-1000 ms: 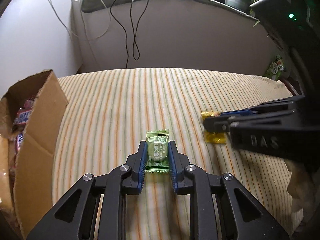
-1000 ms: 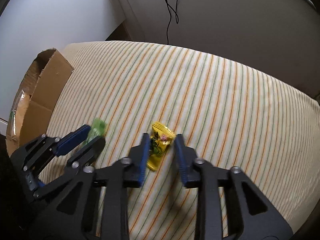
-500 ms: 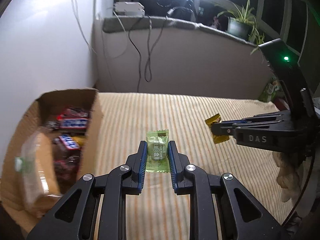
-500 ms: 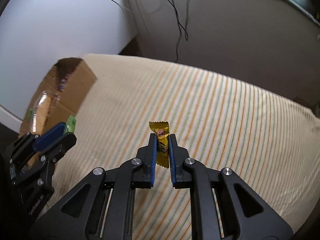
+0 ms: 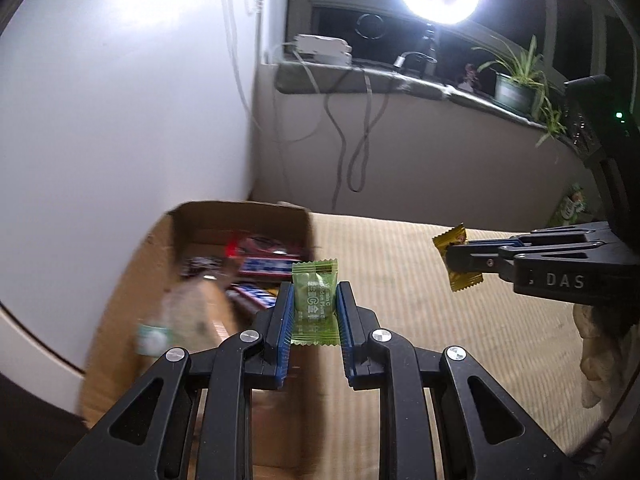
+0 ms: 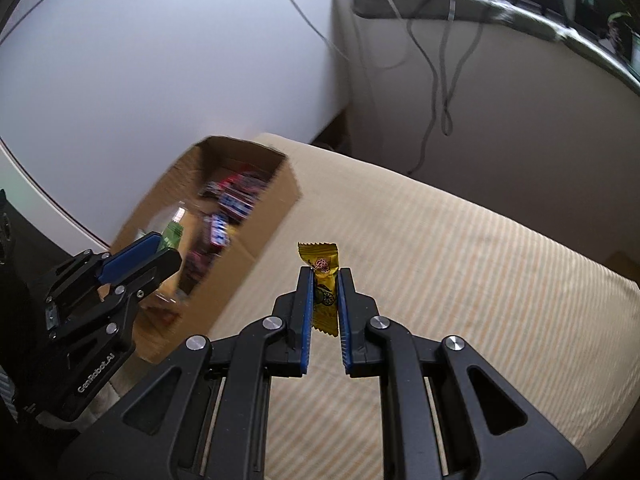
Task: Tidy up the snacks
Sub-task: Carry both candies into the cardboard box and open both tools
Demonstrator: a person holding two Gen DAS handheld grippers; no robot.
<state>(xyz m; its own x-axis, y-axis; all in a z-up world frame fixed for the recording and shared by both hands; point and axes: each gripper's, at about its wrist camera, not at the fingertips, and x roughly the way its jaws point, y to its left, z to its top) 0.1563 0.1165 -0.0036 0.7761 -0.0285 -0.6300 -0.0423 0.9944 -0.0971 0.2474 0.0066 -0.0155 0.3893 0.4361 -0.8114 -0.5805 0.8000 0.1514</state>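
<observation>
We hold a green candy (image 5: 313, 307) clamped in our left gripper (image 5: 313, 312) and a yellow candy (image 6: 323, 289) clamped in our right gripper (image 6: 324, 300), both lifted above the striped cloth (image 6: 460, 280) near the open cardboard box (image 6: 240, 248) of snacks.

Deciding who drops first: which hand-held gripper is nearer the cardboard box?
Left. The left hand-held gripper, holding the green candy, is at the cardboard box rim; the right hand-held gripper, with the yellow candy, is farther over the striped cloth.
</observation>
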